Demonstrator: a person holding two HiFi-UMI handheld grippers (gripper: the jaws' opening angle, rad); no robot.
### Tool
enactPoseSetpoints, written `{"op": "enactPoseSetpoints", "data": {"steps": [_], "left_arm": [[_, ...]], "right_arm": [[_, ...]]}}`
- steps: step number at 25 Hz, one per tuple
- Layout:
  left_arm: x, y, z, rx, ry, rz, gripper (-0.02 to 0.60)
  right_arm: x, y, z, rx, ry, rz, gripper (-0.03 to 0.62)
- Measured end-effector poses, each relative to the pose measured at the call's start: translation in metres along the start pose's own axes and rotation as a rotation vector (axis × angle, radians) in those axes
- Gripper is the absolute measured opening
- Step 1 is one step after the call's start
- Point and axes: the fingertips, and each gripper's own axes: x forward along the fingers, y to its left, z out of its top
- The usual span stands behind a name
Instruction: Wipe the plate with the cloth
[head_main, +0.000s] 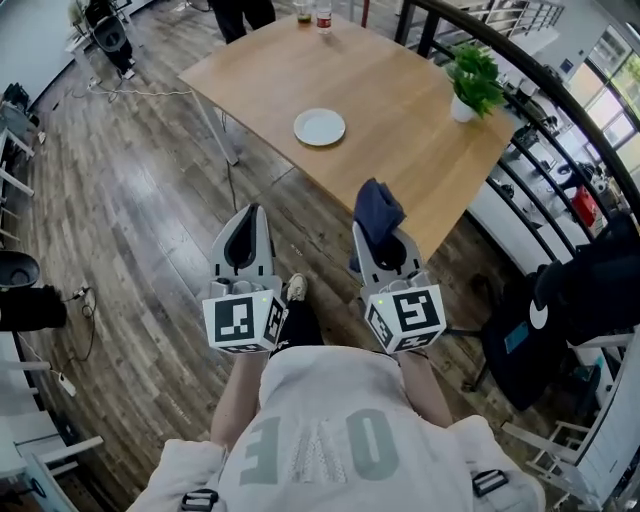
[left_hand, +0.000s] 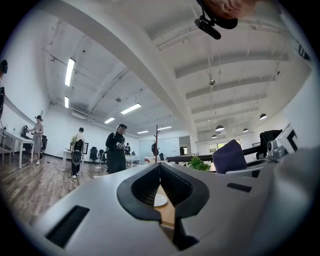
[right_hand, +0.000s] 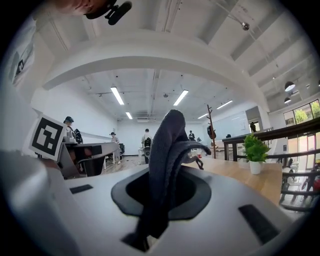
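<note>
Getting the dark cloth (head_main: 378, 212), pinched in the right gripper (head_main: 383, 238), onto the white plate (head_main: 319, 127) at upper middle of the head view on the table (head_main: 420, 110) is the step, I reckon, so grip firm and let the clenched, empty left gripper (head_main: 246, 222) steady the rim.

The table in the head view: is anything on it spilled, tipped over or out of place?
Nothing stands out. The plate lies flat on the table, the potted plant stands upright near its right edge, and the cloth is clamped in the right gripper.
</note>
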Motion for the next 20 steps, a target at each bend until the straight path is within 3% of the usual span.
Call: {"op": "enactPoseSetpoints", "data": {"steps": [9, 14, 20], "left_arm": [[0.120, 0.087, -0.003, -0.040, 0.038, -0.037, 0.008], [0.175, 0.141, -0.006, -0.046, 0.048, -0.061, 0.008], [0.229, 0.178, -0.019, -0.059, 0.090, -0.097, 0.008]], "right_arm": [[0.133, -0.028, 0.031, 0.005, 0.030, -0.063, 0.057], [0.201, -0.032, 0.046, -0.045, 0.031, -0.110, 0.057], [0.248, -0.037, 0.041, -0.011, 0.067, -0.154, 0.057]]}}
